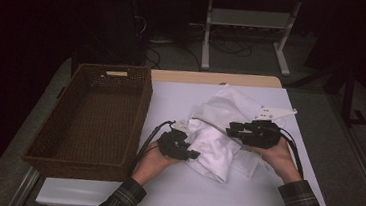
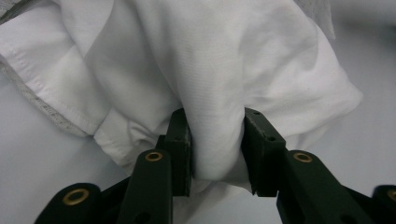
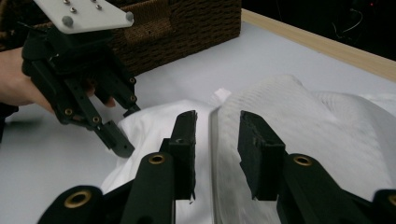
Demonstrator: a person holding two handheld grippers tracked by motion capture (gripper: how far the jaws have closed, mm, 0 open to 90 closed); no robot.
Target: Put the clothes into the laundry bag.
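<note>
A crumpled white cloth lies on the white table, right of its middle. My left gripper is at the cloth's near left edge. In the left gripper view its pads press a thick fold of the cloth between them. My right gripper hovers over the cloth's middle, pointing left. In the right gripper view its jaws stand apart above the cloth, pinching nothing. The left gripper shows ahead of it, low on the cloth's edge.
A brown wicker basket with nothing in it stands on the table's left half, close to the left hand; its wall shows behind the left gripper. The table's wooden far edge runs behind the cloth. Desk legs and cables lie beyond.
</note>
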